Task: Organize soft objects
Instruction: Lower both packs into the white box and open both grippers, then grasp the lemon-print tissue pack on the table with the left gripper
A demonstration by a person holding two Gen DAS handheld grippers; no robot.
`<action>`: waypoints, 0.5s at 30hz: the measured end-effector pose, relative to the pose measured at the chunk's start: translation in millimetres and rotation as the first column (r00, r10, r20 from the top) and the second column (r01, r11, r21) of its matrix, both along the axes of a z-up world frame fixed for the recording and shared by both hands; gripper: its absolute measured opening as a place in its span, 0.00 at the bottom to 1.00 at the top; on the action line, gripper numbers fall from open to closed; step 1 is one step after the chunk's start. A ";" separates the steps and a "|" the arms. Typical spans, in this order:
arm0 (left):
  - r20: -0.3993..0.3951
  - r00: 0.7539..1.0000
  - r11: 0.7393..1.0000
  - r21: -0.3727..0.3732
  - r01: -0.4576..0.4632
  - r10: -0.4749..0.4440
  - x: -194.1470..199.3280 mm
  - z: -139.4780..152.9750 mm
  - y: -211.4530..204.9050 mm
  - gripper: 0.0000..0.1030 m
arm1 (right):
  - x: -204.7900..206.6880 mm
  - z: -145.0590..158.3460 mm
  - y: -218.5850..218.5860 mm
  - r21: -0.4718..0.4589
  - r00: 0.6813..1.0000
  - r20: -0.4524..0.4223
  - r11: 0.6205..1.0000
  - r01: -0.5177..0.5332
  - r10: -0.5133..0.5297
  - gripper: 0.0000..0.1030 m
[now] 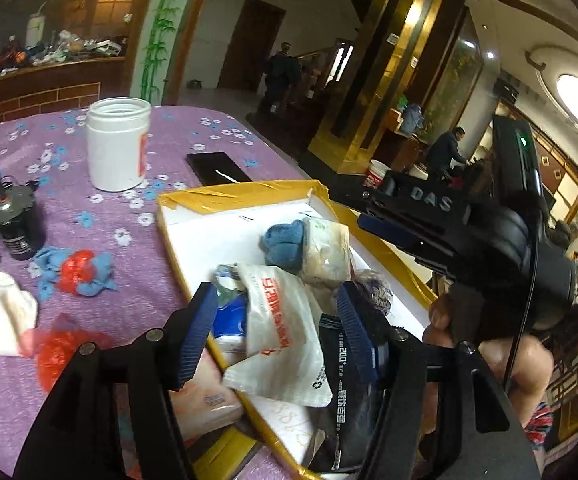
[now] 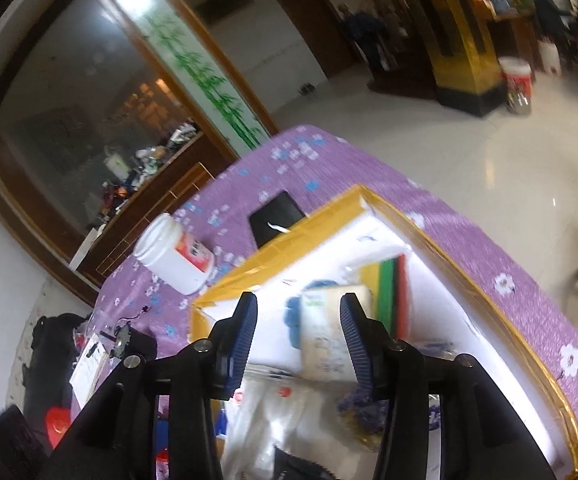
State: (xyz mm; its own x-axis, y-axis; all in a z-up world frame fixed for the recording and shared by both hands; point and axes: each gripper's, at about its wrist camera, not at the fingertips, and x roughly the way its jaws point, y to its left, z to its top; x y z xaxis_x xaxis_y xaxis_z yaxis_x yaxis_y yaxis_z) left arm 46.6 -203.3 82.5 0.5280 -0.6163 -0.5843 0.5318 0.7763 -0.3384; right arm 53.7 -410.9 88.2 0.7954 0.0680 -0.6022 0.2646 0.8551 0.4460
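Nearest the left wrist camera, the left gripper [image 1: 277,332] hangs over the near corner of the tape-edged box [image 1: 249,196], its jaws about half open. A white plastic bag with red print [image 1: 277,336] lies between the blue ribbed pads, but neither pad presses on it, so nothing is held. A black pouch with white lettering [image 1: 345,384] lies just to the bag's right, and a pink tissue pack [image 1: 209,400] sits at the box's near left edge.

In the right wrist view, the right gripper [image 2: 299,336] hovers over the same box [image 2: 465,272], jaws part-way open and gripping nothing. A cream-coloured packet [image 2: 329,332] shows between the fingers, lying in the box below them. A blue knitted cloth [image 1: 283,246] sits beside that packet, and a stack of coloured sponges or cloths [image 2: 389,292] stands against the far wall; motion blur hides which they are.

On the purple flowered tablecloth [image 1: 109,220] left of the box lie a red-and-blue crumpled bundle [image 1: 81,274], a white cloth [image 1: 3,312] and a red plastic bag [image 1: 57,352], all outside the box. Farther back stand a small motor with wires [image 1: 15,224], a black phone [image 1: 217,168] just beyond the box rim, and an open white jar [image 1: 117,144].
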 end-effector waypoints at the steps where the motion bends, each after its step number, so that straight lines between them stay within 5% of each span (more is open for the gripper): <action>1: -0.009 1.000 1.000 -0.004 -0.005 0.005 1.0 1.8 5.0 0.59 | -1.8 3.1 4.7 -0.009 1.000 0.020 1.000 -0.015 0.015 0.50; 9: -0.030 0.997 0.998 0.018 -0.064 0.064 1.8 8.6 47.6 0.59 | -4.4 11.1 26.7 -0.045 0.991 0.078 0.993 -0.105 0.108 0.54; 15: -0.066 0.974 0.976 0.032 -0.215 0.216 14.6 12.2 114.3 0.59 | -5.4 11.1 29.3 -0.053 0.990 0.078 0.992 -0.113 0.117 0.54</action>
State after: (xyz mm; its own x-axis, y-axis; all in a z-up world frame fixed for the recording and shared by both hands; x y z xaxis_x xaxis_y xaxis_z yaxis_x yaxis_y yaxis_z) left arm 61.2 -88.9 94.7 0.6046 -0.4773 -0.6376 0.3269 0.8787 -0.3477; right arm 48.3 -381.6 99.3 0.8299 0.1342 -0.5415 0.1280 0.8989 0.4190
